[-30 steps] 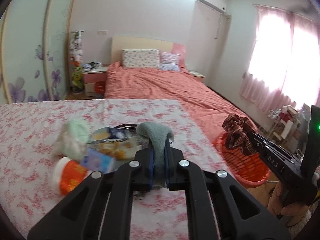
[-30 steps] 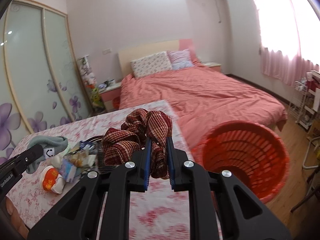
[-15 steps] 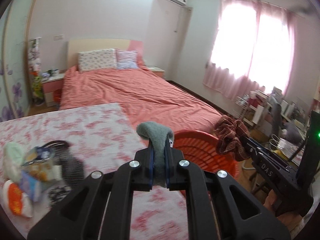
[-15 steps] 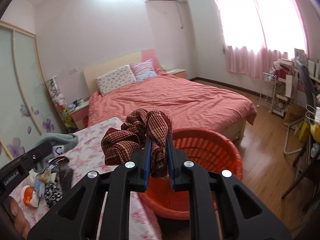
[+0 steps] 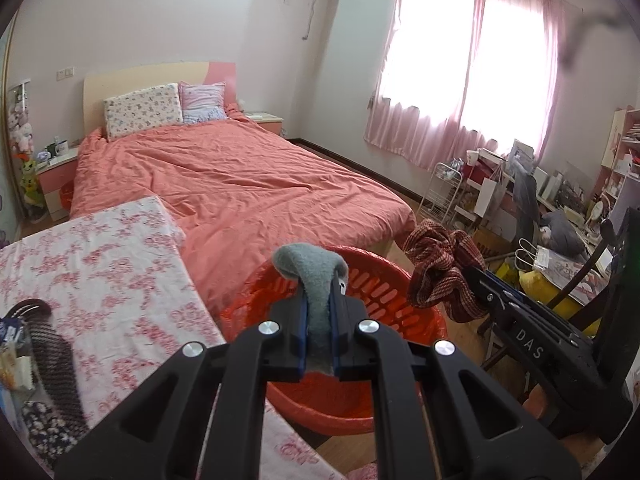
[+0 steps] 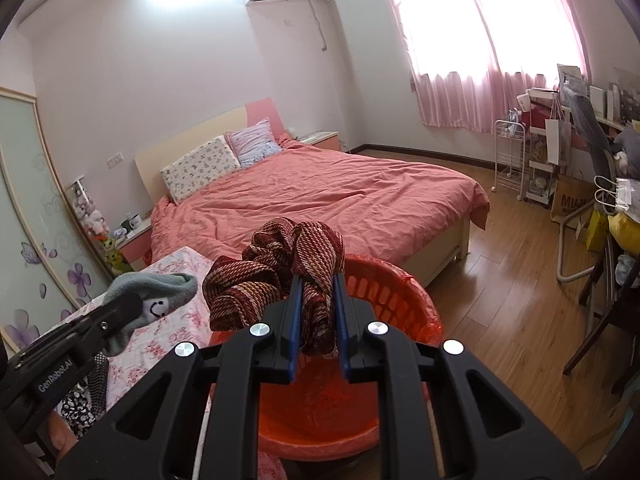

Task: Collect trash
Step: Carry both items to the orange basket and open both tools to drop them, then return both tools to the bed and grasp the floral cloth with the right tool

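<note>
Both grippers swung right since a second ago, away from the clutter on the floral-covered desk (image 5: 100, 264); the orange basket (image 5: 384, 284), then off to the side, now sits directly beneath and ahead of the jaws

Left gripper (image 5: 319, 312): jaws nearly closed, pinching a grey sock (image 5: 310, 276), smiley face printed on it
Right gripper (image 6: 317, 320): jaws clamped on a bunched red woven cloth (image 6: 276, 272), hanging over the basket's near rim

Judgement: carry done, release comes next

Writing: "DAS" on right gripper body, "GenRobot.AI" on left; "MUJI" partly legible on brown paper bag (image 6: 570, 200) far right
</note>
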Demonstrator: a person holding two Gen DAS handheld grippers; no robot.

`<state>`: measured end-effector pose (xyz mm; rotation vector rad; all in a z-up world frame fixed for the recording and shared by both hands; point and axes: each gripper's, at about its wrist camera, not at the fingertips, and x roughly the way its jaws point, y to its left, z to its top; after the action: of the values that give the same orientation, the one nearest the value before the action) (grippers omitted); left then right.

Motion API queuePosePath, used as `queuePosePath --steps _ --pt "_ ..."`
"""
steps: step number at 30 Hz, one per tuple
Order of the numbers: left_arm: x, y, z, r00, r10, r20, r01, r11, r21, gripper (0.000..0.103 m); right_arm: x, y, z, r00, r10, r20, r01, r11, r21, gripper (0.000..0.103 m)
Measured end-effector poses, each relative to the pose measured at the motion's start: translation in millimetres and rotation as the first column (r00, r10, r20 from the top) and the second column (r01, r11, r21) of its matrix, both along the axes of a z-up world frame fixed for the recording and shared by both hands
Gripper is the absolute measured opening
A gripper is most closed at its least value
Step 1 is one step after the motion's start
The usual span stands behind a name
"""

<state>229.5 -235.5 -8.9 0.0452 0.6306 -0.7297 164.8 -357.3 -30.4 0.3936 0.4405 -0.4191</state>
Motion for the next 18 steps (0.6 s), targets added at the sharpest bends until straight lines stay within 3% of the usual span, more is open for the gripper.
queuePosePath --steps 3,5,7,10,18 --pt "6.1 -11.0 -6.5 1.0 -0.003 -0.009 0.003 1.0 0.011 0.012 2.8 -3.1 -1.9 1.0 -0.007 -0.001 0.007 1.0 0.016 0.016" --pt "11.1 -14.3 -11.3 1.0 0.014 -0.007 -0.014 1.0 0.025 0.021 7.3 -10.2 -3.7 1.0 0.001 -0.006 -0.001 0.999 0.033 0.02" --pt "16.9 -16.6 -16.4 0.999 0.039 -0.013 -0.038 0.998 0.049 0.044 13.1 -12.6 -10.9 1.0 0.002 -0.025 -0.001 0.998 0.055 0.027" --pt "25.7 -7.5 -25.8 0.996 0.085 -0.029 -0.082 0.994 0.077 0.048 12.9 -11.3 -18.3 0.999 0.009 -0.05 -0.005 0.998 0.064 0.041" --pt "17.7 45.3 -30.5 0.98 0.2 0.007 -0.198 0.968 0.152 0.065 5.8 12.3 -7.2 0.996 0.035 -0.081 -0.035 0.999 0.0 0.054"
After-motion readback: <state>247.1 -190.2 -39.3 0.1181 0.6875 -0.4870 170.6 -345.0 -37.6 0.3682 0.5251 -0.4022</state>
